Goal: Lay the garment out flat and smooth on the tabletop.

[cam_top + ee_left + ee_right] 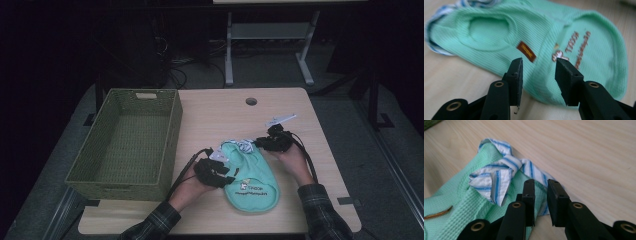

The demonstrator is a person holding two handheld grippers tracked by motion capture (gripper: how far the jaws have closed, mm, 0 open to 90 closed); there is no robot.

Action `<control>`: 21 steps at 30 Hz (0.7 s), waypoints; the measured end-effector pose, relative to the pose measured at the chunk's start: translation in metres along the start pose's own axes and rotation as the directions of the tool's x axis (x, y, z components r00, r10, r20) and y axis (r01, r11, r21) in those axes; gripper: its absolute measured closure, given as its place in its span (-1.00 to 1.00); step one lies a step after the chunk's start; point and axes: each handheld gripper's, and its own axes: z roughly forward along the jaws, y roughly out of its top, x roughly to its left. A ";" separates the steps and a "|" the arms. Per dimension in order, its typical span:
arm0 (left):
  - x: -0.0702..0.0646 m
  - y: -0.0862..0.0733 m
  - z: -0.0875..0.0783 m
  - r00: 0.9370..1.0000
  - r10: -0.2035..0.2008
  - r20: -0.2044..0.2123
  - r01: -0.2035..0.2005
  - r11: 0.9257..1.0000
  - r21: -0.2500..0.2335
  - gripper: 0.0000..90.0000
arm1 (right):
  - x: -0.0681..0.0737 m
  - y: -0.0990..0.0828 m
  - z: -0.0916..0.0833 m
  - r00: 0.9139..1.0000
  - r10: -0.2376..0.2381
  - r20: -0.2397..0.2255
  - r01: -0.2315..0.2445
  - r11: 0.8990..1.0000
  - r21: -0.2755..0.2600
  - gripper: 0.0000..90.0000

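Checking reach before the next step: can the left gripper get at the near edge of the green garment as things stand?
Probably yes. The left gripper hangs right over the green garment with its jaws apart and nothing between them, and the table beside that edge is bare.

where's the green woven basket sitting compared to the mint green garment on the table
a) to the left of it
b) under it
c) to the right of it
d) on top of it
a: in the high view the green woven basket stands on the left part of the table, apart from the mint green garment, which lies flat to its right between the two grippers.
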 end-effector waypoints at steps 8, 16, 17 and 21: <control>-0.003 -0.004 0.010 0.999 0.025 -0.021 -0.023 0.998 0.062 0.72 | 0.001 -0.003 0.011 1.000 -0.016 -0.001 0.016 0.999 0.030 0.94; -0.003 -0.005 0.002 1.000 0.015 -0.025 -0.013 0.998 0.058 0.92 | 0.001 -0.003 0.009 0.999 -0.041 0.020 0.040 0.999 0.031 1.00; -0.003 -0.006 0.000 1.000 0.015 -0.027 -0.013 0.998 0.061 0.92 | 0.000 -0.003 0.007 0.999 -0.035 0.032 0.034 0.999 0.033 1.00; -0.003 -0.012 -0.005 0.999 0.013 -0.042 -0.010 0.997 0.071 0.92 | -0.004 -0.004 0.006 0.999 -0.024 0.045 0.023 0.999 0.035 1.00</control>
